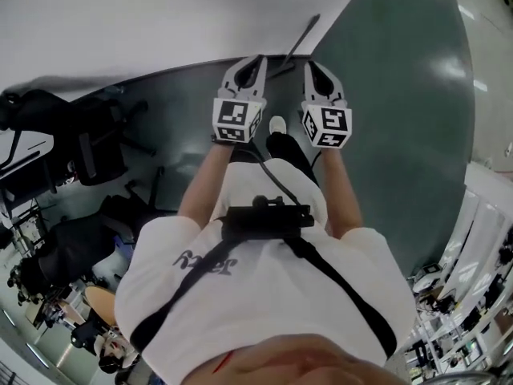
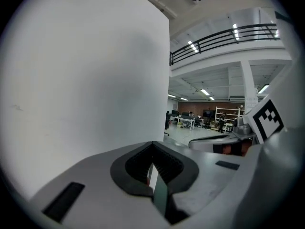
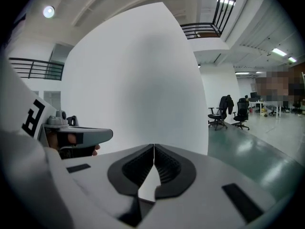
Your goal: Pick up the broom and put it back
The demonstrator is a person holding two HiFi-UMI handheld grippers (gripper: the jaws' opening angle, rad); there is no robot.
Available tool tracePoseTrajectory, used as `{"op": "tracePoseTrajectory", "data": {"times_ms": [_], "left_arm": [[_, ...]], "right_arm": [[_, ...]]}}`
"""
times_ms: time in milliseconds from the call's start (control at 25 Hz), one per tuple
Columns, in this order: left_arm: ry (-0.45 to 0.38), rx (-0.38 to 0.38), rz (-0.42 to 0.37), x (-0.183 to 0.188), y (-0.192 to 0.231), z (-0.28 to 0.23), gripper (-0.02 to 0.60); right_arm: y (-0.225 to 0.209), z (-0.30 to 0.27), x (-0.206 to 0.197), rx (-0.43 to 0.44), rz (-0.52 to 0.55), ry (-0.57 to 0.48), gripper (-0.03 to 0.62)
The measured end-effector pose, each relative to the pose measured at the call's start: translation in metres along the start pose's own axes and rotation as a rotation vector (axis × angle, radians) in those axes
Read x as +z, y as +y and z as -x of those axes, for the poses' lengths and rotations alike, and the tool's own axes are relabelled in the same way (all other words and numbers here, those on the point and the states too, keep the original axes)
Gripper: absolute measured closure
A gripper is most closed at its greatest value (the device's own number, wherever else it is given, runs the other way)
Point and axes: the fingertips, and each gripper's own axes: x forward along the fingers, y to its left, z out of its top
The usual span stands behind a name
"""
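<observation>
On my feed the floor (image 1: pixel 401 95) is a glossy green coating that mirrors the ceiling lights, while the wall (image 1: pixel 160 22) is smooth matt white. The left hand-held gripper (image 2: pixel 152 149) and right hand-held gripper (image 3: pixel 153 149) have matt grey plastic shells, and their pads (image 3: pixel 167 166) look like ribbed black rubber. I see the shirt (image 1: pixel 264 295) as soft white cloth under a black woven strap (image 1: pixel 337 283). The broom (image 1: pixel 303 38) handle reads dark and dull.

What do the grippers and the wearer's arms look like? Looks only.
The left gripper and right gripper have pale grey shells, dark ribbed pads and black rectangular insets. Each carries a white cube with black square markers. The person wears a white short-sleeved T-shirt crossed by black straps; forearms are bare.
</observation>
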Motion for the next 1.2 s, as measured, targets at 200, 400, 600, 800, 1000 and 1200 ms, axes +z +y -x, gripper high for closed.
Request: {"op": "tracePoseTrajectory", "data": {"times_ms": [200,400,600,800,1000,1200], "left_arm": [[0.040,-0.081,-0.019,-0.022,-0.011,-0.029,0.569],[0.078,-0.163,-0.042,-0.046,-0.016,-0.059,0.569],[0.118,-0.240,-0.059,-0.075,-0.019,-0.081,0.569],[0.166,-0.262,-0.057,-0.101,-0.014,-0.101,0.569],[0.190,-0.251,-0.045,-0.126,0.009,-0.119,0.569],[0.194,-0.208,-0.055,-0.137,0.029,-0.144,0.569]], "right_arm": [[-0.031,-0.004,-0.031,-0.032,0.010,0.083,0.588],[-0.053,-0.009,-0.075,-0.044,0.070,0.182,0.586],[-0.063,-0.014,-0.126,-0.056,0.155,0.296,0.585],[-0.070,-0.025,-0.166,-0.023,0.149,0.410,0.535],[-0.074,-0.056,-0.197,-0.006,0.106,0.476,0.499],[-0.097,-0.103,-0.224,0.022,0.072,0.454,0.473]]}}
